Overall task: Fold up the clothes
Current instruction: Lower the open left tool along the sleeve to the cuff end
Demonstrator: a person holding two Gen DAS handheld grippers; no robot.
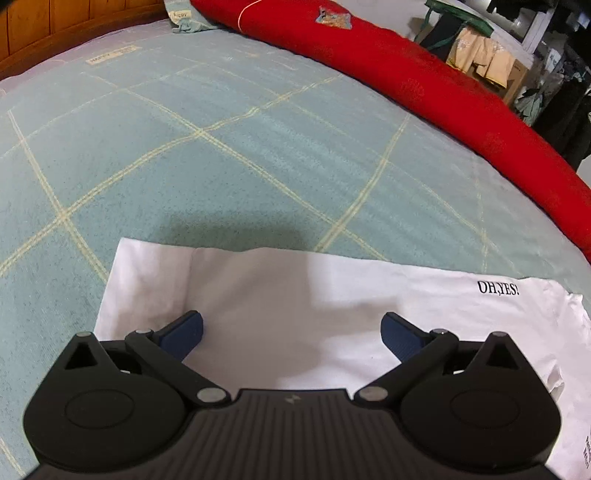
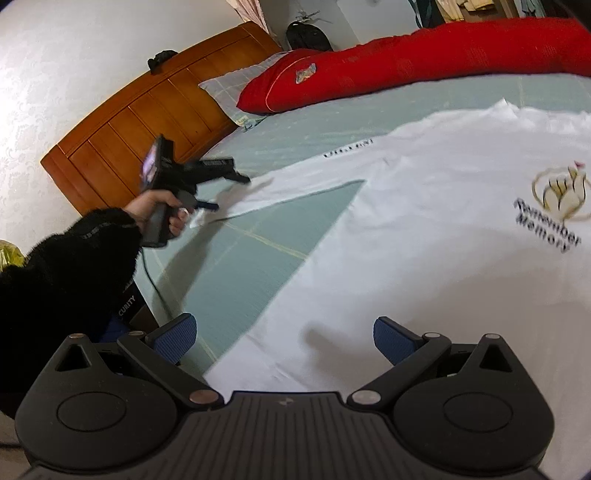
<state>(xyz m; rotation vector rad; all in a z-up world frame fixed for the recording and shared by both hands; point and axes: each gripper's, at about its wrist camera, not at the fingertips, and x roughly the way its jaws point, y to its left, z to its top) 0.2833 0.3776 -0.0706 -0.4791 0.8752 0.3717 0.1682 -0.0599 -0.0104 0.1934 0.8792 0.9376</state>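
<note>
Two views, left wrist first. Left claw (image 1: 291, 332) wide open, blue pads (image 1: 400, 338) far apart, holding nothing. Hanging just over a white T-shirt (image 1: 277, 295) spread flat on the bed (image 1: 184, 147). Black words "OH,YES!" printed near the shirt's right part. Green bed sheet with pale crossing lines. Long red pillow (image 1: 424, 81) lying along the far side of the bed. Wooden headboard (image 1: 55, 26) up in the far left corner.

Now the right wrist view. Right claw (image 2: 284, 339) wide open too, nothing between its blue pads, hanging over the near edge of the same white T-shirt (image 2: 424, 221). Flower picture and the words "Remember Memory" on the shirt's right part. Left claw (image 2: 236, 184) seen far off at the shirt's far left corner, gripped by a hand (image 2: 166, 210) in a fuzzy black sleeve (image 2: 74, 266); blurry there, so maybe touching the cloth, hard to tell. Red pillow (image 2: 406, 70) and wooden headboard (image 2: 140, 125) behind.
</note>
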